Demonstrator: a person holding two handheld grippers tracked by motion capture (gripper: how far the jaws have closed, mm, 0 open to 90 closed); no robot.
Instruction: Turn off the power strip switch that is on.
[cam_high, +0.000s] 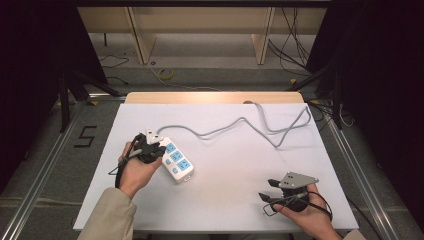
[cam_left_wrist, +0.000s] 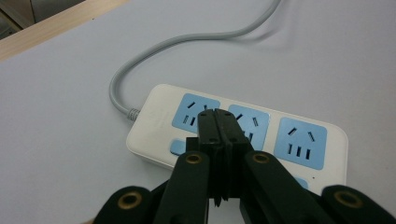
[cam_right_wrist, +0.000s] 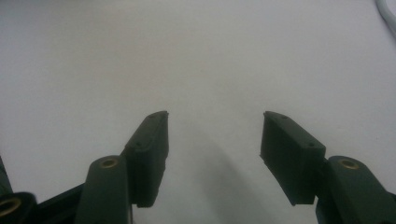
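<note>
Two grippers: your left gripper (cam_left_wrist: 218, 114), clenched empty, sits over the strip (cam_high: 177, 160), long axis 11-to-5; your right gripper (cam_high: 266, 189), released, idles at 4 o'clock.

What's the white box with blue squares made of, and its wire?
The power strip looks like smooth, hard white plastic with a faint sheen; its blue socket faces look like plastic too. The cord seems to be grey rubbery sheathing, since it bends in soft curves across the table.
</note>
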